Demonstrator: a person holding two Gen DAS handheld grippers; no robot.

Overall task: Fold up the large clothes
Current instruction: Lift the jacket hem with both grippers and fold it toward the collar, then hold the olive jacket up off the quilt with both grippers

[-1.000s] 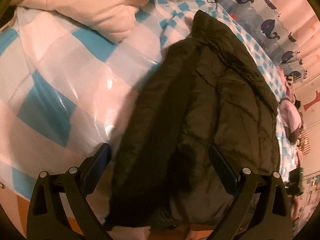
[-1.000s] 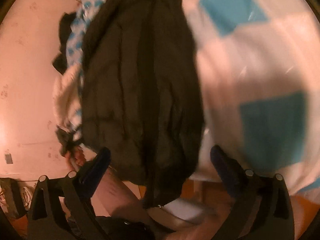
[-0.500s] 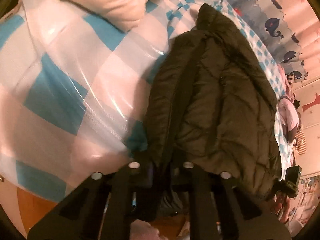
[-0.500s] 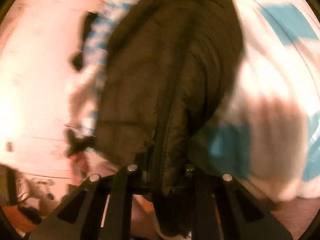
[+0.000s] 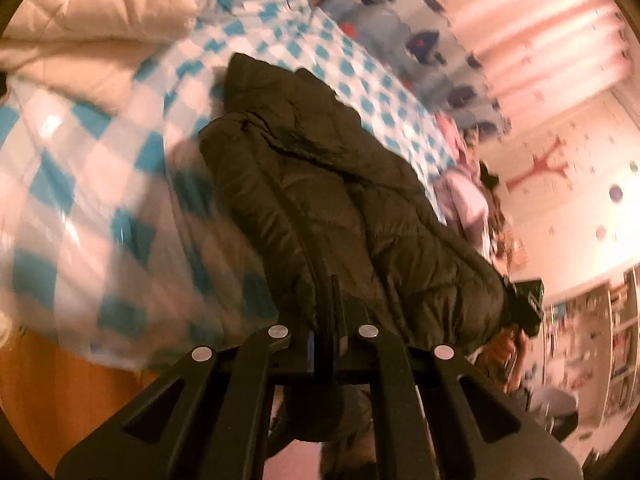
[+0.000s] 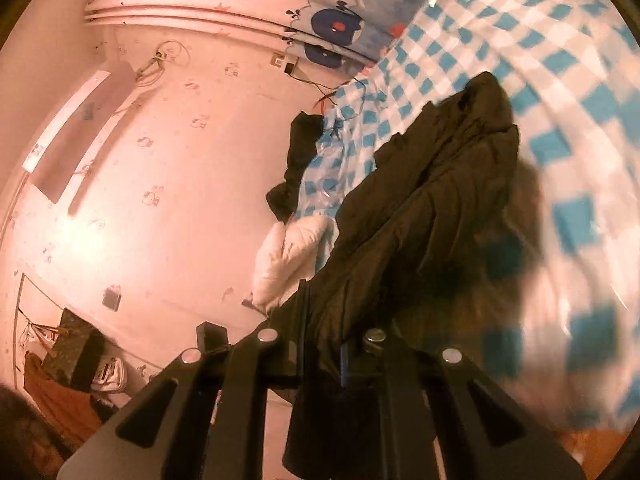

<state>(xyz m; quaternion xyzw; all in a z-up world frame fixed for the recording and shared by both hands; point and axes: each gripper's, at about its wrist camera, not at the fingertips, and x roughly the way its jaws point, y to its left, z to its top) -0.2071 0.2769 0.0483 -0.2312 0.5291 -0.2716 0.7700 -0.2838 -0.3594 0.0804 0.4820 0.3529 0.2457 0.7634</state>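
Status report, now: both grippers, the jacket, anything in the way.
Left gripper shut on jacket hem. Right gripper shut on it too. Near end raised off checkered bedcover. Cream duvet beyond, clear of jacket.

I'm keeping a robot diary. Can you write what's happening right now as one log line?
step: lifting hem for fold | left claw: shut on dark puffer jacket | right claw: shut on jacket | jacket: far end on blue checked bedcover

Bed [image 5: 92, 184]: checked cover lies bare beside the dark jacket [image 5: 320, 184], passage free there. Obstructions: cream quilt [image 5: 92, 20] heaped at the far end; white cushion [image 6: 288, 256] and black garment [image 6: 298, 160] along the wall-side edge.
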